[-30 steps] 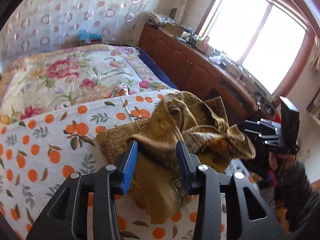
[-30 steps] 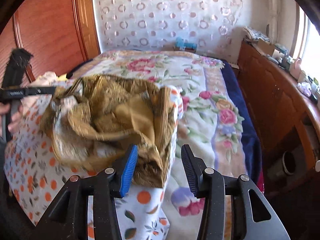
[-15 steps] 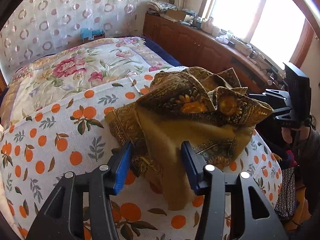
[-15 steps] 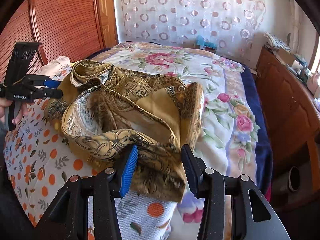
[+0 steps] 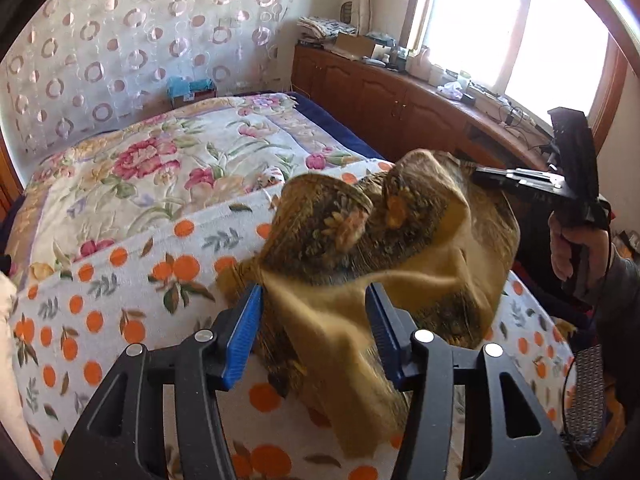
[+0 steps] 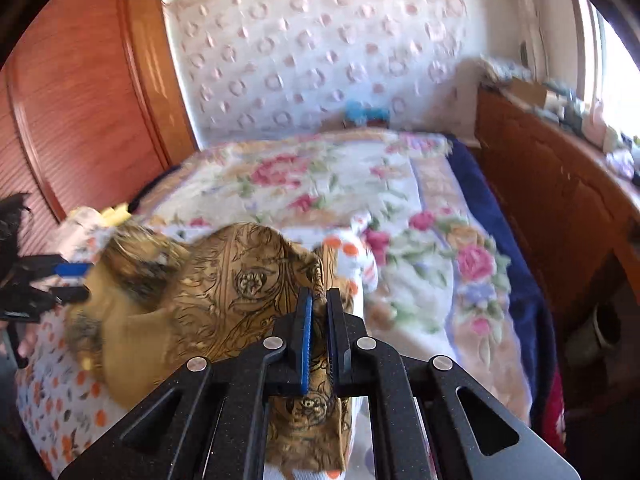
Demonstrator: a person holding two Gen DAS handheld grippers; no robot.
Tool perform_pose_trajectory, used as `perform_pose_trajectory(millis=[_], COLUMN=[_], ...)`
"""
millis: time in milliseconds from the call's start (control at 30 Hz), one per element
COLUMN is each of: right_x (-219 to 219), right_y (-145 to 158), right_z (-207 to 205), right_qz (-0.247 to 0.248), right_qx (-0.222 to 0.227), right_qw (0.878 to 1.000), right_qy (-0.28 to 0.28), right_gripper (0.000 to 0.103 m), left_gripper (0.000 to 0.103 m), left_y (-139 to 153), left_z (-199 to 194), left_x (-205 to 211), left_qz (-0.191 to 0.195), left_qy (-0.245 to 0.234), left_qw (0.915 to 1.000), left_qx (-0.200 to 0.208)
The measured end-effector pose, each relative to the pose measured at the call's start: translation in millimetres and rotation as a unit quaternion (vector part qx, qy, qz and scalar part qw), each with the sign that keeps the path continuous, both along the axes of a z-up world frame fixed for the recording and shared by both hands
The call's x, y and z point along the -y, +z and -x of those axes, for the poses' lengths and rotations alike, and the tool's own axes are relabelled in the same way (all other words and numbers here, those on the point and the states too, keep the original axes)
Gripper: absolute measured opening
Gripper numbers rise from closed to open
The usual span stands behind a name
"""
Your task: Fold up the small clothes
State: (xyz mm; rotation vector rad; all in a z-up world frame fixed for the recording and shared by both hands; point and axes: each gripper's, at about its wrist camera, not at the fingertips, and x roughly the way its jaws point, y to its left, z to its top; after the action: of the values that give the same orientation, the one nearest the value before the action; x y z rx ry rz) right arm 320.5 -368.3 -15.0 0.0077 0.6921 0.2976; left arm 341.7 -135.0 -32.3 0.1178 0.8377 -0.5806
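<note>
A crumpled golden-brown patterned cloth (image 5: 352, 236) (image 6: 224, 288) lies on an orange-print sheet (image 5: 120, 280). Low over its near edge, my left gripper (image 5: 314, 320) has its jaws opening. A plain yellow flap of the cloth lies between the blue pads (image 5: 244, 332), which do not press on it. My right gripper (image 6: 320, 320) is shut on a fold at the cloth's other side. In the left wrist view the right gripper (image 5: 500, 178) holds that side up off the sheet, with a hand (image 5: 572, 248) around its handle. The left gripper (image 6: 60, 280) shows at the far left of the right wrist view.
The sheet covers the near part of a bed with a floral quilt (image 5: 160, 160) (image 6: 320, 184). A wooden cabinet (image 5: 380, 92) (image 6: 540, 200) with clutter on top runs along the window side. A wooden wardrobe (image 6: 80, 100) stands on the other side.
My right gripper has closed on a fold of the cloth and raised that side. The cloth has bunched up and shifted. My left gripper's jaws stand slightly wider and sit lower.
</note>
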Motion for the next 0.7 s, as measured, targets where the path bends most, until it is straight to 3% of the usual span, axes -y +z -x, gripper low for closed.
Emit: perform_pose_trajectory(millis=[133,267,333,400,600,667,700], right_x=[-7.4,-6.0,-8.6,-12.4,-14.7,-16.9,-17.4], right_y=[-18.3,-14.7,-13.7,-13.4,-25.4,-26.5,-26.0], right_z=[-11.0,-12.7,-12.7,-14.8,-11.2,-10.9,-11.9], right_qz=[0.022,0.016,0.018,0.017,0.012,0.015,0.015], right_qx=[-0.020,-0.015,-0.012,-0.008,-0.008,-0.011,-0.012], right_qw=[1.000,1.000,1.000,1.000,1.000,1.000,1.000], right_qy=[-0.010,-0.010,-0.011,-0.014,-0.022,-0.022,-0.021], right_gripper=[0.007,0.007,0.007,0.006,0.006,0.006,0.006], left_gripper=[0.054,0.049,0.008,0.007,0.007,0.013,0.021], left_y=[-7.3,-14.2,-13.2,-6.1,-8.9,-5.4,-2.6], left_z=[-23.3,-47.6,-54.6,-58.2,-56.8,-51.8,-48.2], left_x=[7.1,4.6,-0.4,-13.1,-13.8,-13.3,-13.9], left_qz=[-0.027,0.011,0.036,0.072,0.046,0.040,0.035], left_qy=[0.016,0.002,0.005,0.029,0.050,0.050,0.051], left_qw=[0.9993,0.9999,0.9991,0.9968,0.9977,0.9979,0.9981], left_qx=[0.018,-0.010,-0.024,-0.020,-0.002,0.006,0.009])
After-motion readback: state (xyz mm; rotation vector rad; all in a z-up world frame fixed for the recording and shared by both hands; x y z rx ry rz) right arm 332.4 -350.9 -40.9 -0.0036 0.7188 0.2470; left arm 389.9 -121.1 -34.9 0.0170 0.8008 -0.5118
